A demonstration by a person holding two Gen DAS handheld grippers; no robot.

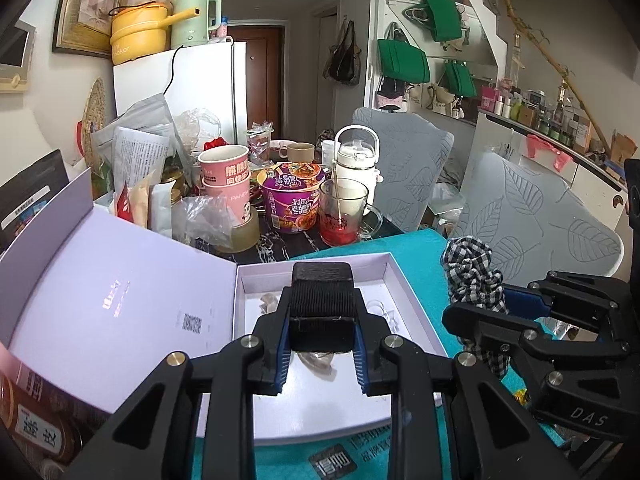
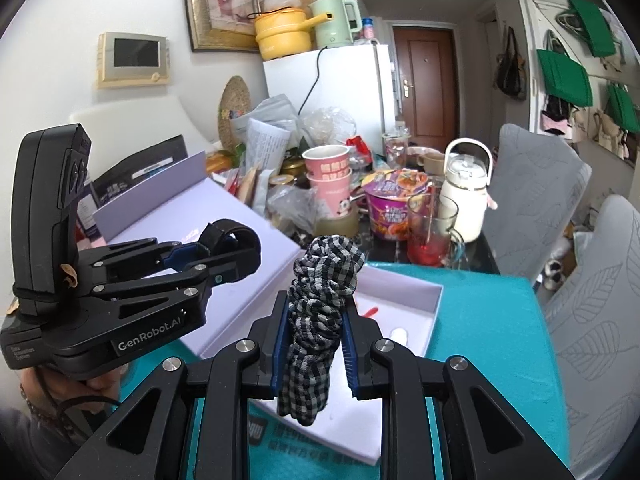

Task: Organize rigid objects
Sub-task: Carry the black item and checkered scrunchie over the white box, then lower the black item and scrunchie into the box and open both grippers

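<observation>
The left gripper (image 1: 322, 354) squeezed a black ribbed band rolled into a loop (image 1: 322, 306) between its two blue-padded fingers (image 1: 283, 360). It held the loop just above the open, shallow white box (image 1: 416, 320). A few small clear bits lay on the floor of the box, but they were too blurry to tell what they were.

The right gripper (image 2: 312, 344) pinched a scrunched black-and-white checked cloth band (image 2: 320, 304) tight between its fingers. The band stuck up above the fingertips and hung down below them. It was over the near side of the same box, where a small red thing (image 2: 370, 312) and a small white thing (image 2: 399, 335) lay inside.

The box sat on a teal cloth (image 2: 488, 320) that covered the table. Its pale purple lid (image 1: 120, 300) was flipped open to the left.

Behind the box stood a clear glass mug with red liquid and a spoon (image 1: 344, 212). Next to it were a purple instant noodle bowl (image 1: 292, 196), two stacked pink paper cups (image 1: 226, 180) and a white jug with a handle (image 1: 358, 164). Farther back stood a white fridge (image 1: 200, 88) with a yellow pot (image 1: 138, 32) and a green kettle (image 1: 192, 20) on top.
</observation>
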